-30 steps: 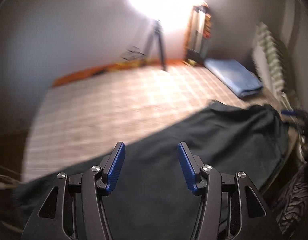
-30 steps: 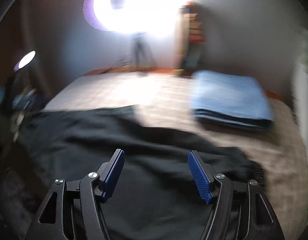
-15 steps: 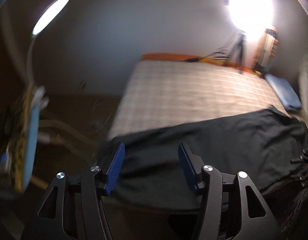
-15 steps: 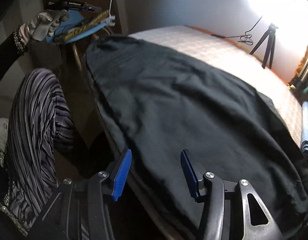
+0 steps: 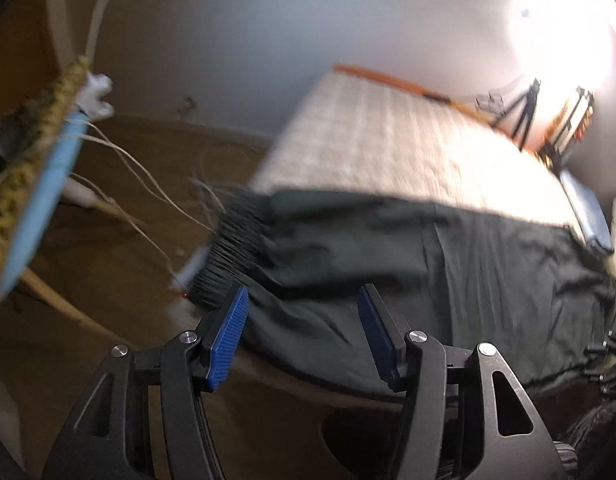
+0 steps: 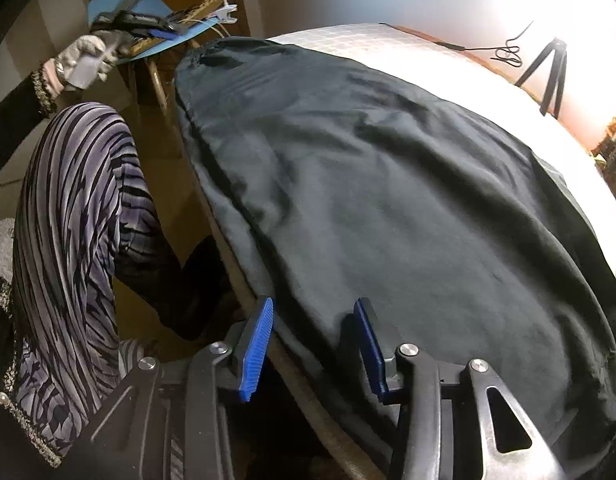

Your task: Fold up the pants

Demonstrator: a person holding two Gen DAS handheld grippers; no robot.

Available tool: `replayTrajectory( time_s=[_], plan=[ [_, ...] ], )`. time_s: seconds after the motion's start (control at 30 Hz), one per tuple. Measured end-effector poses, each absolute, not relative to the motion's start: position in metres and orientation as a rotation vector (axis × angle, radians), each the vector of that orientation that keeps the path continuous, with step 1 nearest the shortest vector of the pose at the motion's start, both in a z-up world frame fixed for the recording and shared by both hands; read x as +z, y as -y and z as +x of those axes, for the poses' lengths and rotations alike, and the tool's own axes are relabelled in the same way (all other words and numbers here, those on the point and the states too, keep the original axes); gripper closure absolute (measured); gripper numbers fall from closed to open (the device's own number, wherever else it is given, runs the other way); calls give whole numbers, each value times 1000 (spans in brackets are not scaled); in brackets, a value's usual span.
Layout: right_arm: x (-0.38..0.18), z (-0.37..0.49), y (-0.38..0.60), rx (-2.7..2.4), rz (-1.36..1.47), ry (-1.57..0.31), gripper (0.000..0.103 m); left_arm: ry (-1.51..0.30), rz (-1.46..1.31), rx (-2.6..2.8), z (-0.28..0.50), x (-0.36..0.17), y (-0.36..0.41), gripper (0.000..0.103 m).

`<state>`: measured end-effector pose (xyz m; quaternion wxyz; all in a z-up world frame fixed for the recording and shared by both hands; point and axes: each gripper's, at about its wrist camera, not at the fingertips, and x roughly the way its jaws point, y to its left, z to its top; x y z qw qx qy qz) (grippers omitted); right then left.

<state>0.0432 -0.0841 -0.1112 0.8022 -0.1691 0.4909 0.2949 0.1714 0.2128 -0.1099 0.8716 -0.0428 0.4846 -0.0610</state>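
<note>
Dark green-black pants lie spread along the near edge of a bed. Their ribbed cuff hangs at the bed's left corner. My left gripper is open and empty, just short of the pant leg near the cuff. In the right wrist view the pants cover the near side of the mattress. My right gripper is open and empty, its jaws either side of the fabric's near edge at the bed's rim.
A folded blue garment lies at the bed's far right. A tripod and bright lamp stand at the back. A blue board with cables sits left on a chair. My striped trouser leg stands beside the bed.
My left gripper has swung left and come closer to the cuff end of the pants. My right gripper has moved in to the near fabric edge. Both stay open.
</note>
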Motion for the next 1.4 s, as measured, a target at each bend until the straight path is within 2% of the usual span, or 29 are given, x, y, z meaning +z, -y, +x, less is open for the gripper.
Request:
replayTrajectory(
  time_s=[0.17, 0.33, 0.37, 0.4, 0.6, 0.63, 0.7, 0.73, 0.77, 0.8, 0.97, 1.07, 1.13, 1.4],
  plan=[
    [-118, 45, 76, 621, -425, -1049, 63, -1076, -114, -135, 178, -150, -194, 47],
    [-118, 46, 72, 577, -482, -1037, 87, -1082, -68, -84, 184, -166, -188, 47],
    [-118, 46, 71, 566, -495, -1033, 96, -1082, -71, -82, 184, -166, -190, 47],
    [-118, 46, 69, 554, -507, -1034, 100, -1083, -70, -78, 185, -165, -191, 47],
    [-110, 29, 68, 608, -533, -1064, 103, -1085, -40, -28, 179, -164, -205, 47],
    [-113, 31, 69, 610, -527, -1077, 103, -1082, -59, -16, 179, -164, -211, 47],
    [-115, 35, 69, 600, -534, -1092, 93, -1065, -117, -11, 177, -161, -223, 47],
    [-112, 35, 68, 583, -543, -1072, 84, -1051, -144, -11, 175, -158, -229, 47],
    [-106, 35, 68, 577, -541, -1047, 63, -1039, -158, -8, 173, -156, -233, 47],
    [-98, 35, 66, 586, -523, -1015, 56, -1030, -162, -8, 173, -155, -238, 47],
    [-83, 45, 47, 649, -465, -946, 48, -979, -211, 36, 170, -145, -258, 47],
    [-97, 53, 34, 647, -514, -970, 49, -953, -292, 32, 164, -140, -273, 46],
    [-111, 58, 32, 622, -557, -1010, 51, -944, -348, 26, 158, -141, -285, 37],
    [-119, 78, 41, 622, -488, -1061, 45, -980, -697, -34, 156, -180, -327, 36]
  ],
)
